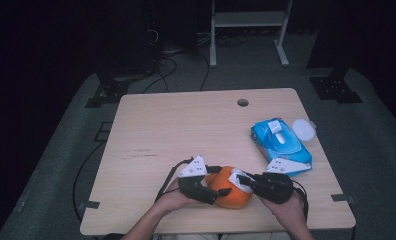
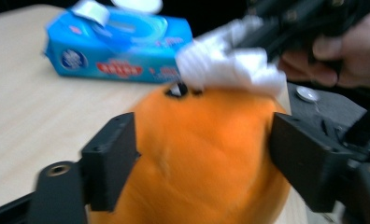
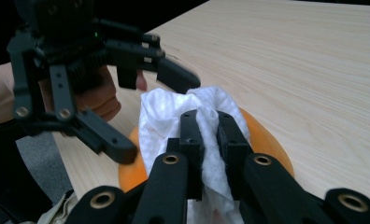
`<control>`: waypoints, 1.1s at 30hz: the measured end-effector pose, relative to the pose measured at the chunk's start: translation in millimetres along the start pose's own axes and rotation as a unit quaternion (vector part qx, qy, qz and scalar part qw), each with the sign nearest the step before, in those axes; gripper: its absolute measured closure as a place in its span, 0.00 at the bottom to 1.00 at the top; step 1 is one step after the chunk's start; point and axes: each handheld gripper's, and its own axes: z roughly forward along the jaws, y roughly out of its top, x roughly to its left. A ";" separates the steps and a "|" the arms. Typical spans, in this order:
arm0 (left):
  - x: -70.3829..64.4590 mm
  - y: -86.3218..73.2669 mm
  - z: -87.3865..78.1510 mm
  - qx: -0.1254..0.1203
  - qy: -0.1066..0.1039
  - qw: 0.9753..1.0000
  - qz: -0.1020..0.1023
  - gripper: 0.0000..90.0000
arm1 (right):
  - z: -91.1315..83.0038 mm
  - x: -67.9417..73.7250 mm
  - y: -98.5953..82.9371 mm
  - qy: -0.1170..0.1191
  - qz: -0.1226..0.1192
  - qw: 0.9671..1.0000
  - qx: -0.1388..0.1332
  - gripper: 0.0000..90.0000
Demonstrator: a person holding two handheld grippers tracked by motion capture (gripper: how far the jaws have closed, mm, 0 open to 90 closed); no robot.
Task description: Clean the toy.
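Where the table (image 1: 151,130) meets its near edge, close to the middle: an orange ball-like object (image 1: 231,192), resting on the wood. Left gripper (image 1: 213,187) clamped on the orange object, one black jaw pressed to each flank. Right gripper (image 1: 243,181) pinched tight on a crumpled white wipe (image 1: 239,179), wipe pressed to the top of the orange object. Toward the right edge, well apart from the grippers: a blue pack of wipes (image 1: 281,142), flip lid raised, a white sheet poking from the opening. Just beside the pack, by the right edge, a round white lid (image 1: 303,129). On the pack's side, a round emblem and a red band of lettering, too blurred to read.
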 end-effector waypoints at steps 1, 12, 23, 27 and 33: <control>-2.3 -0.9 2.2 0.005 -0.008 1.000 0.006 0.30 | -1.2 -1.0 -0.3 -0.006 -0.001 1.000 0.000 0.92; -0.4 2.9 0.2 0.008 -0.026 1.000 -0.005 0.19 | -4.1 2.6 -15.0 0.006 -0.001 1.000 0.028 0.92; -4.7 -4.0 4.9 0.032 -0.044 0.998 0.009 0.24 | -5.7 -7.9 -24.8 -0.031 0.019 0.999 0.040 0.92; -1.9 3.1 0.3 0.022 -0.049 0.999 0.000 0.19 | -6.2 4.6 -23.9 -0.007 -0.001 0.999 0.042 0.91; -0.8 4.3 4.8 0.017 -0.037 0.999 -0.008 0.19 | -8.2 10.5 -21.4 0.003 -0.011 0.999 0.045 0.92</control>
